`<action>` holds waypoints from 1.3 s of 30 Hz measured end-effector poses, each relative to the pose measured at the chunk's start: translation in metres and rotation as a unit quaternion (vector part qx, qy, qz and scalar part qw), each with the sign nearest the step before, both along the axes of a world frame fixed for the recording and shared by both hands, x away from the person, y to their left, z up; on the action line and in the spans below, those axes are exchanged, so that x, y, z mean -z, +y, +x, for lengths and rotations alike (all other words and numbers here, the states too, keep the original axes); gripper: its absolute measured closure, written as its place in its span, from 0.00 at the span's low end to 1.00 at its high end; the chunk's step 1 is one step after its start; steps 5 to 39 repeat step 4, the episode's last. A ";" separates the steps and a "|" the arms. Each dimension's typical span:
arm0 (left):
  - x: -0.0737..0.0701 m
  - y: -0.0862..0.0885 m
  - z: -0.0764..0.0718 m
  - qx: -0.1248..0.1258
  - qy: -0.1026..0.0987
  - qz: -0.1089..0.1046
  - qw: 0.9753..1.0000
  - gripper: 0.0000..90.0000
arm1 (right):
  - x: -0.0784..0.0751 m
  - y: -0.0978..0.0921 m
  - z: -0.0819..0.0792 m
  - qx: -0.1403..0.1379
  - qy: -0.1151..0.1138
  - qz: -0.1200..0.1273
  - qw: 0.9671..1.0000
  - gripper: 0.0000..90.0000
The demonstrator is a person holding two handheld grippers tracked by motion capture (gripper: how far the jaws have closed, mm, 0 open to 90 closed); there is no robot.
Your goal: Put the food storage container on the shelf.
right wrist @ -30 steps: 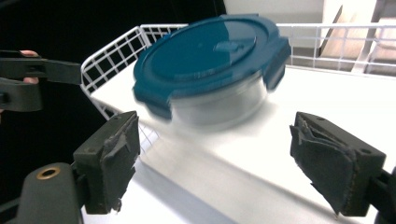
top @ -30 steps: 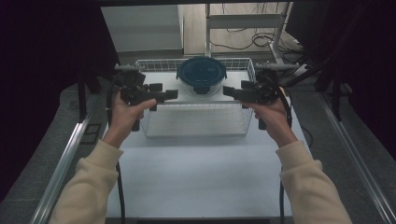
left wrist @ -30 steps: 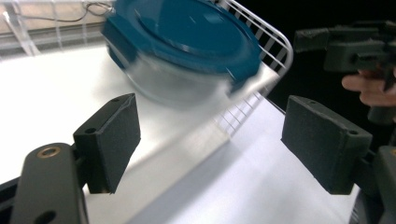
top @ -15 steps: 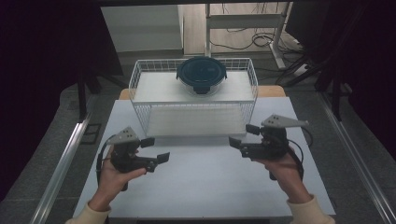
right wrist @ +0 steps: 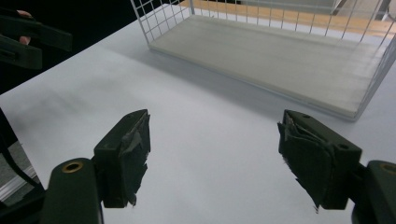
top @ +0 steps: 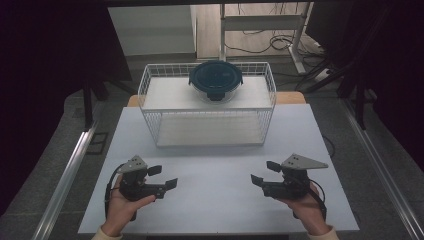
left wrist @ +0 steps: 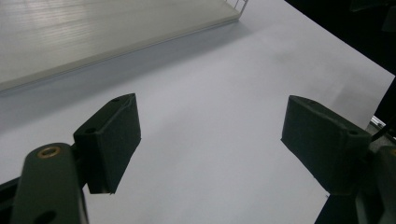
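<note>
A white wire basket (top: 150,92) stands at the far middle of the white table (top: 215,205). Inside it, toward the back, sits a round clear container with a dark blue lid (top: 216,77). My left gripper (top: 163,176) rests low over the near left of the table, open, nothing between its jaws (left wrist: 210,144). My right gripper (top: 265,172) is at the near right, also open and empty (right wrist: 212,149). Both point inward toward each other. The basket's floor (right wrist: 280,56) and wire wall (right wrist: 154,23) lie ahead in the right gripper view.
Bare white tabletop stretches between the grippers and the basket. Metal rails (top: 65,175) run along both sides of the table. A desk frame and cables (top: 260,35) stand on the floor behind. The left gripper's jaws (right wrist: 28,37) show at the far left of the right gripper view.
Both grippers have drawn back from the basket's front corners to the near edge of the table and now sit low. The container has stayed in the basket.
</note>
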State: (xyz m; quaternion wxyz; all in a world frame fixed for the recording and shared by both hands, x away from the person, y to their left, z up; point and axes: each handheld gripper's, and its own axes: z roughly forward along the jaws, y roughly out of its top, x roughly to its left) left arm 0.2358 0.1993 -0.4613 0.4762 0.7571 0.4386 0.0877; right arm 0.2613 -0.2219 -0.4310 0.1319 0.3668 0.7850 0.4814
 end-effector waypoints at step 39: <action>0.001 0.000 -0.001 -0.008 -0.008 0.001 1.000 0.23 | -0.002 -0.002 -0.002 0.000 -0.006 0.004 1.000 0.27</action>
